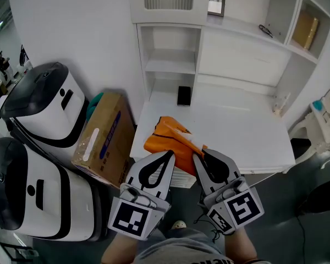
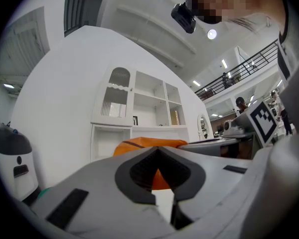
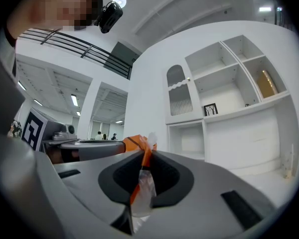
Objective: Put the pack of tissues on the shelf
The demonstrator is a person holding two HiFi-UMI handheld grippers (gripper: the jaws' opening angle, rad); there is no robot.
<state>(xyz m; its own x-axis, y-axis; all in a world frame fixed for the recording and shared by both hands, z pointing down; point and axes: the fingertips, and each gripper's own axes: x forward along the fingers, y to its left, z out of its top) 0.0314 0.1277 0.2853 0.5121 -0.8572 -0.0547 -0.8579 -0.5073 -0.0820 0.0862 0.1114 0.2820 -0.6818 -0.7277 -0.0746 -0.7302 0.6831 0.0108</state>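
The orange pack of tissues point(image 1: 168, 139) hangs over the front edge of the white desk point(image 1: 236, 128), held from below by both grippers. My left gripper point(image 1: 167, 155) is at the pack's lower left edge, its jaws drawn together on an orange corner. In the left gripper view that corner point(image 2: 159, 178) shows between the jaws of the left gripper point(image 2: 161, 182). My right gripper point(image 1: 198, 157) pinches the pack's right end. In the right gripper view, the clear-and-orange wrapper seam point(image 3: 141, 176) is clamped in the right gripper point(image 3: 142, 179). The white shelf unit point(image 1: 170, 65) stands behind the desk.
A small black object point(image 1: 183, 95) stands at the desk's back left, under the open cubbies. A picture frame point(image 1: 216, 3) and a brown item point(image 1: 306, 29) sit on higher shelves. A cardboard box point(image 1: 104, 139) and two white-and-black machines point(image 1: 44, 103) crowd the floor at left.
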